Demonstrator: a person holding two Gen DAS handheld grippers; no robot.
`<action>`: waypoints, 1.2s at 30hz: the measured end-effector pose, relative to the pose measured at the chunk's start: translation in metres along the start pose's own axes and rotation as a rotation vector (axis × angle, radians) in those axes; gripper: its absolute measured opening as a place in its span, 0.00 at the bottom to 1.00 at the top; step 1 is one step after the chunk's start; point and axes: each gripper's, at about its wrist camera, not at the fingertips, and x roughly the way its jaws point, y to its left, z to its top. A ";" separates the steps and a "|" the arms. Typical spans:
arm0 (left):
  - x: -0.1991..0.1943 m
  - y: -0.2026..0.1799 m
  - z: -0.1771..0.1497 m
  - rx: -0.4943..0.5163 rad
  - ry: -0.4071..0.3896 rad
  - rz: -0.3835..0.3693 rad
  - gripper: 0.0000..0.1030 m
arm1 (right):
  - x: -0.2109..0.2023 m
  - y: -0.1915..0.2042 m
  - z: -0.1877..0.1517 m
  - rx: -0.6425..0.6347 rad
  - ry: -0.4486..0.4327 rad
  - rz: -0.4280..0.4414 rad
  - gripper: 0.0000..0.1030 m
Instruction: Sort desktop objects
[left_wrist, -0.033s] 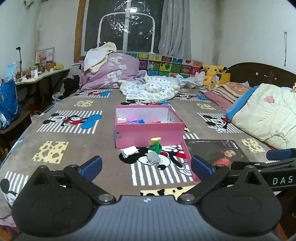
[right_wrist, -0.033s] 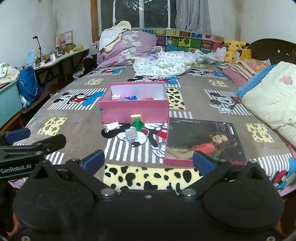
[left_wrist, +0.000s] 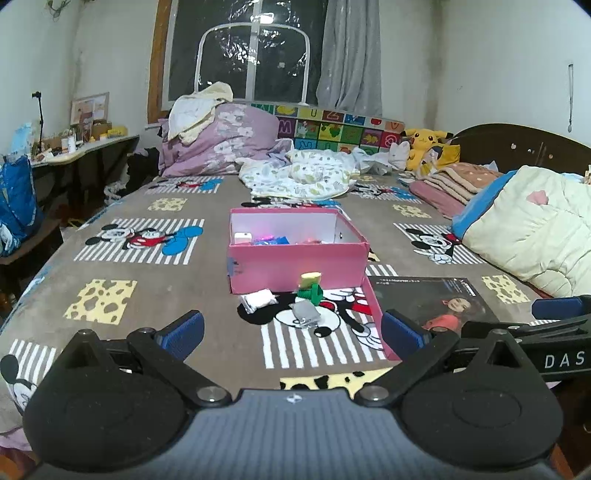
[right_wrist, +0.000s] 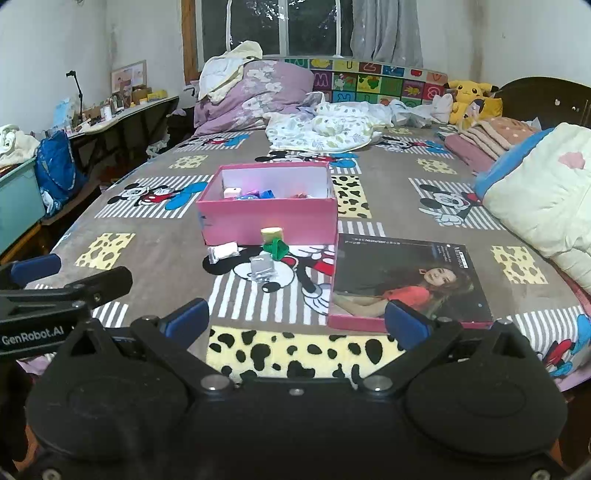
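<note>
An open pink box (left_wrist: 297, 260) (right_wrist: 267, 218) stands mid-bed with several small items inside. Its lid (left_wrist: 424, 302) (right_wrist: 402, 280), printed with a photo, lies flat to the box's right. In front of the box lie a white packet (left_wrist: 258, 300) (right_wrist: 222, 252), a green toy (left_wrist: 311, 293) (right_wrist: 275, 248) with a yellow block (right_wrist: 271, 233) on it, and a grey packet (left_wrist: 306, 314) (right_wrist: 262, 266). My left gripper (left_wrist: 293, 330) is open and empty, short of these items. Equally wide and empty, my right gripper (right_wrist: 297, 319) is open near the lid's front edge.
The bed has a cartoon-mouse cover (left_wrist: 147, 295). Piled quilts (left_wrist: 221, 144), a folded cream duvet (left_wrist: 535, 236) on the right and a yellow plush toy (left_wrist: 424, 142) ring it. A cluttered desk (right_wrist: 122, 110) and a blue bag (right_wrist: 55, 166) stand to the left.
</note>
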 end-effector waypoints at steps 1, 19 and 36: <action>-0.001 0.000 0.000 -0.001 0.001 -0.003 0.99 | 0.000 0.000 0.000 0.002 0.000 -0.001 1.00; 0.009 0.001 -0.004 -0.004 0.048 -0.005 0.99 | 0.010 -0.003 -0.004 0.005 0.026 -0.009 1.00; 0.017 0.001 -0.010 -0.004 0.071 -0.015 0.99 | 0.018 -0.007 -0.008 0.010 0.048 -0.015 1.00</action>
